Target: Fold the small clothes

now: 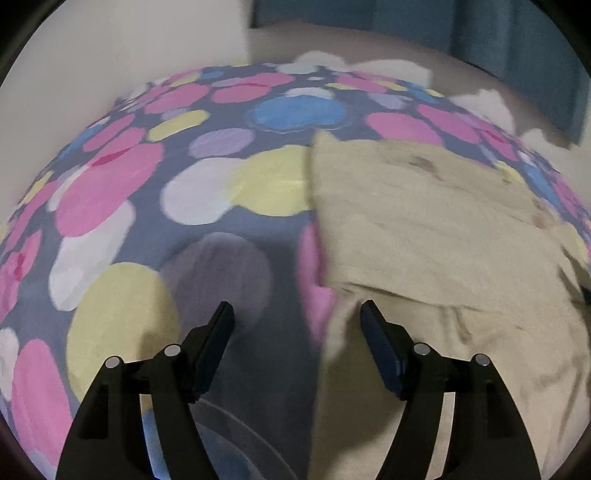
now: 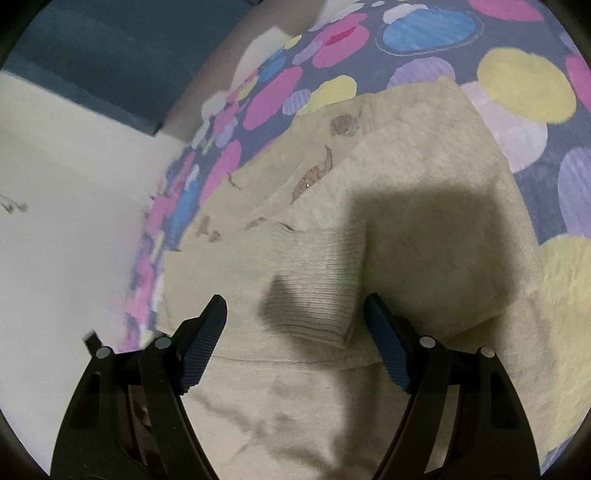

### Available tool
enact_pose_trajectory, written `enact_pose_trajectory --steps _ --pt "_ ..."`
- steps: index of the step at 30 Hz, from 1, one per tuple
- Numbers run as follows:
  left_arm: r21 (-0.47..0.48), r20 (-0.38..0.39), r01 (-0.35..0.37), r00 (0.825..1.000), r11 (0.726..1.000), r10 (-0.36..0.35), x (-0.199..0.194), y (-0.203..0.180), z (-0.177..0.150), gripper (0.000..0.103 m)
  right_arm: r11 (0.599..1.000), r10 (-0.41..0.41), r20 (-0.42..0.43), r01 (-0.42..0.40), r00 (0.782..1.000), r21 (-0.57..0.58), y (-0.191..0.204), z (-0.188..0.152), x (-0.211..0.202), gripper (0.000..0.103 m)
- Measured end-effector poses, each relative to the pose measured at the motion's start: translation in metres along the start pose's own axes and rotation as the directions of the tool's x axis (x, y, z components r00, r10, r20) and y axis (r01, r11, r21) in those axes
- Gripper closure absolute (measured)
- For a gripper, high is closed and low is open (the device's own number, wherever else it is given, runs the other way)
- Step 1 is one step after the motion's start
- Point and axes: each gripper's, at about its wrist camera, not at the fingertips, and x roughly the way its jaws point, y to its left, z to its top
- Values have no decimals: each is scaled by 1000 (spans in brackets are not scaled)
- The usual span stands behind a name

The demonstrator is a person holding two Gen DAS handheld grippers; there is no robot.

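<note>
one beige garment (image 2: 424, 206) on one spotted rug (image 1: 110, 192).

Dotted bedspread (image 1: 110, 192) in pink, yellow, blue, pale wall (image 1: 129, 44), teal curtain (image 1: 480, 33), dim light

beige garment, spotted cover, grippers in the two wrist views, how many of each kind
beige garments: 1, the beige garment, partly folded, its ribbed cuff lying on top
spotted covers: 1, the spotted cover under it
grippers: 2, the left gripper and the right gripper, both with fingers apart and nothing held
total: 4
</note>
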Motion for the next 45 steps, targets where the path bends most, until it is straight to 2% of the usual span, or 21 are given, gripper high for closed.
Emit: enact_pose_trajectory --steps 4,8,10,12,13,14,18,20,22,25,28,31,35,39,42,45 --pt "49 -9 -7 1000 999 7 8 -13 3 33 1000 1 -15 -1 1000 17 -5 1 1 29" --pt "32 -23 2 1000 999 -1 17 -11 10 29 1000 -23 -26 23 999 -7 0 0 9 36" --pt "25 -24 7 1000 1000 -6 18 -9 11 29 999 -39 -25 39 999 -11 2 1 12 47" --pt "19 -24 8 1000 1000 -7 19 -7 11 29 998 -54 -44 53 998 -20 4 2 17 69" --pt "18 -23 5 1000 1000 -5 19 -7 12 29 998 -52 -57 50 997 -24 5 2 18 88" --pt "15 -22 3 1000 1000 -3 19 -6 12 29 999 -39 -66 37 997 -29 7 3 17 98" --pt "-12 -21 -3 1000 1000 3 20 0 13 28 995 -42 19 43 999 -86 17 7 -11 98" --pt "-37 -17 -21 1000 999 20 21 6 14 28 993 -73 53 78 996 -90 13 6 -21 98" --pt "-63 -17 -24 1000 998 23 21 11 15 28 988 -126 44 129 991 -87 2 4 -19 98" --pt "-73 -10 -26 1000 997 25 20 13 15 28 986 -159 7 159 987 -50 -18 0 -7 98" --pt "-84 -7 -31 1000 996 30 19 16 13 28 990 -137 19 138 990 -26 -24 -2 -6 98" --pt "-93 -5 -20 1000 995 20 17 19 12 28 987 -149 50 152 988 -53 -17 -4 -13 98" --pt "-77 -13 -30 999 997 29 20 16 12 26 986 -158 41 160 987 -47 -23 -10 -9 98" --pt "-78 -14 -28 1000 997 27 20 17 12 26 994 -112 50 112 992 1 -28 -12 -13 99" --pt "-80 -15 -27 1000 996 26 21 16 12 26 994 -110 74 112 991 -16 -23 -15 -21 99" --pt "-78 -14 -30 999 997 29 21 16 12 26 991 -132 60 134 989 -24 -28 -17 -17 99"
